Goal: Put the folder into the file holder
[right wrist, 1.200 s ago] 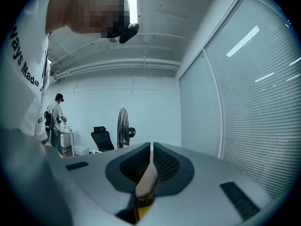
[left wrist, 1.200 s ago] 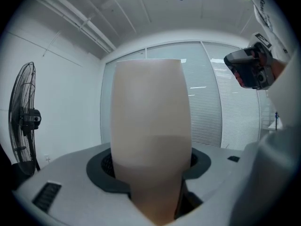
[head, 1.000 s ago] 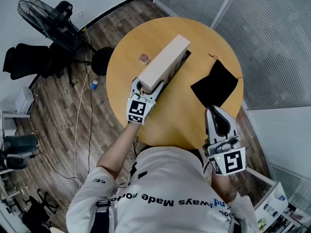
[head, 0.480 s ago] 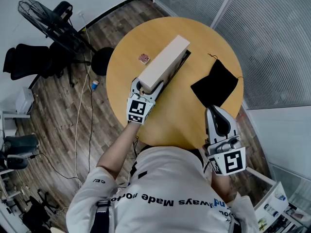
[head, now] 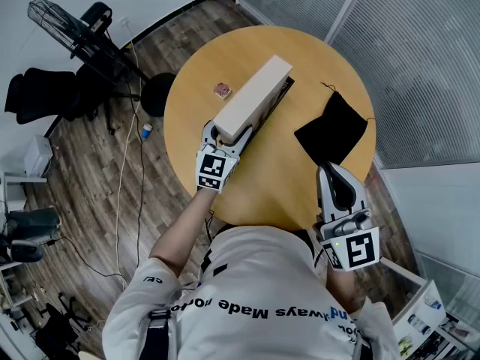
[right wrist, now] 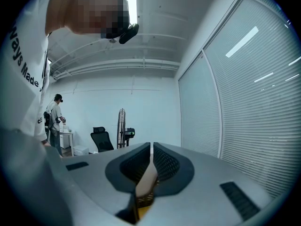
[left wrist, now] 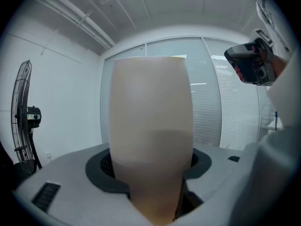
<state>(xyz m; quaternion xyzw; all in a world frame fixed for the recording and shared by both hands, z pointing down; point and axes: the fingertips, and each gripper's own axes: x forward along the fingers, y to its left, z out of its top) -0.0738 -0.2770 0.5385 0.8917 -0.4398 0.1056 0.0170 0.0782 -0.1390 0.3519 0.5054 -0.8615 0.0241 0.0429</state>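
Observation:
A thick beige folder (head: 253,100) lies lengthwise over the round wooden table (head: 277,178), angled toward the far right. My left gripper (head: 227,137) is shut on its near end. In the left gripper view the folder (left wrist: 150,121) fills the space between the jaws. A black mesh edge (head: 287,88), seemingly the file holder, shows along the folder's right side, mostly hidden beneath it. My right gripper (head: 327,172) hovers at the table's near right edge, its jaws shut together and holding nothing (right wrist: 151,147).
A black cloth pouch (head: 331,131) lies on the table just beyond the right gripper. A small pinkish object (head: 222,90) sits left of the folder. A fan (head: 64,25) and black chairs (head: 45,92) stand on the floor to the left. Glass walls with blinds (head: 420,66) stand to the right.

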